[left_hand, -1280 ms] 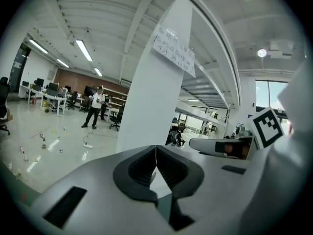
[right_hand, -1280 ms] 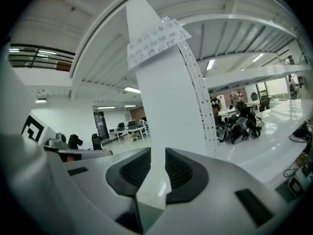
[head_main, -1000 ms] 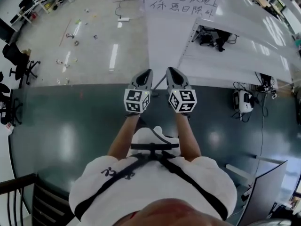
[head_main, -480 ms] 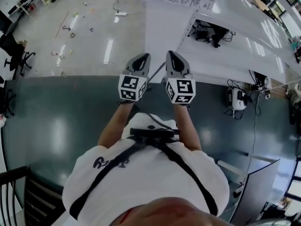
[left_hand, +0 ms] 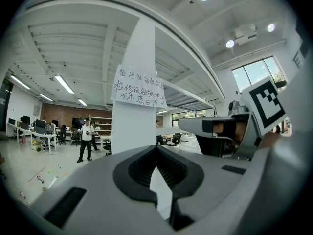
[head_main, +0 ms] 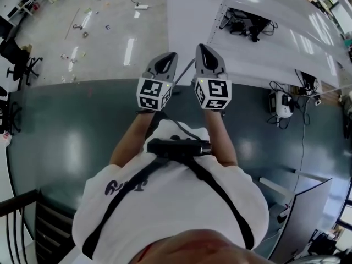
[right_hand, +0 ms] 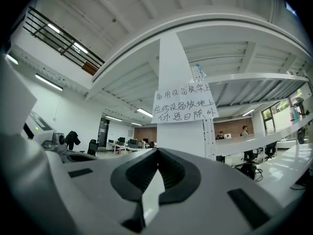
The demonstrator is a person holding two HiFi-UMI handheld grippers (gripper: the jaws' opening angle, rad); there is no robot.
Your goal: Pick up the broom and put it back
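My L gripper: shut, empty, 11 o'clock
My R gripper: shut, empty, 1 o'clock
Broom: unseen; progress n/k

Ahead of you, a white square pillar carries a handwritten white paper sign. Left of it, well back, a person in a white shirt stands on the pale grey floor, where small litter lies scattered. Beneath you is glossy dark green floor. A black office chair sits far to your left.
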